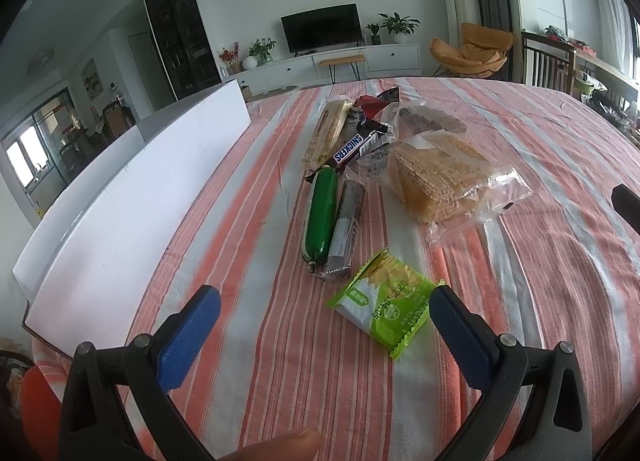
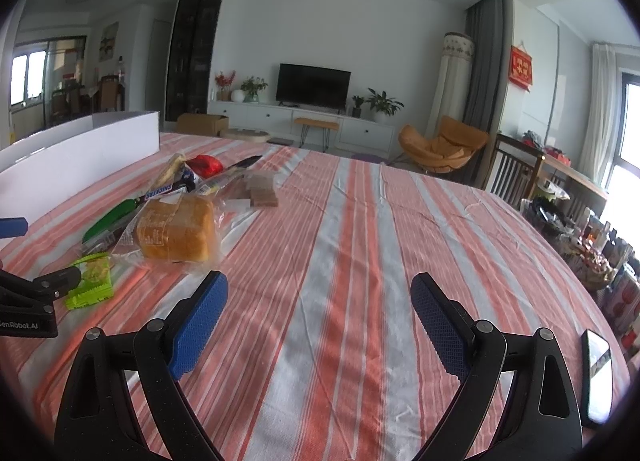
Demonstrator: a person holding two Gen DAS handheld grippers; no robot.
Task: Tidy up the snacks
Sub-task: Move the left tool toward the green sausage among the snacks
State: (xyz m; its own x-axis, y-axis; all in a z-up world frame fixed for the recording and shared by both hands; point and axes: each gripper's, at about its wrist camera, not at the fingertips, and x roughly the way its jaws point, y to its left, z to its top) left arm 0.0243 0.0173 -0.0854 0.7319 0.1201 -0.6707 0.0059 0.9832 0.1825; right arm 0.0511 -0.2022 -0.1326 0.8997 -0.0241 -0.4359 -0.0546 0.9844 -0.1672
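Snacks lie on a striped tablecloth (image 1: 248,197). My left gripper (image 1: 324,301) is open and empty, with a green cracker packet (image 1: 380,301) just inside its right finger. Beyond lie a green sausage (image 1: 320,217), a dark wrapped bar (image 1: 346,229), a Snickers bar (image 1: 356,147), a bagged yellow bread (image 1: 440,181), a bagged brown cake (image 1: 432,119), a long biscuit pack (image 1: 326,131) and a red wrapper (image 1: 370,103). My right gripper (image 2: 318,285) is open and empty over bare cloth; the bread (image 2: 176,229) and green packet (image 2: 92,281) lie to its left.
A white box (image 1: 132,189) stands along the table's left side, also in the right wrist view (image 2: 76,149). A phone (image 2: 598,373) lies at the table's right edge. The left gripper's body (image 2: 28,301) shows at the right wrist view's left edge.
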